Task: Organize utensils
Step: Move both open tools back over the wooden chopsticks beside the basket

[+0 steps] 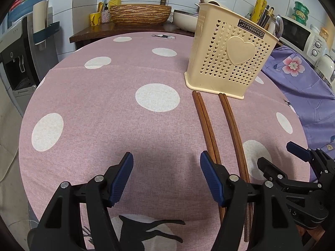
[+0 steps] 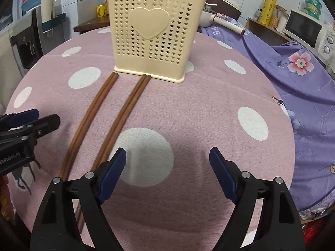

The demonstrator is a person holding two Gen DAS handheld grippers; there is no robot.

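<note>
Kitchen clutter rings our polka-dot desk, where the cream holder stands ahead of both empty, open grippers, left gripper and right gripper, while two chopstick pairs lie lengthwise between them, pointing at it, unobstructed, the right-hand pair nearest our right gripper.

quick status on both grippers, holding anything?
Left gripper: open, empty, over the tablecloth beside the chopsticks.
Right gripper: open, empty, nothing between its jaws.

microwave, woven bowl (behind table), purple cloth
</note>
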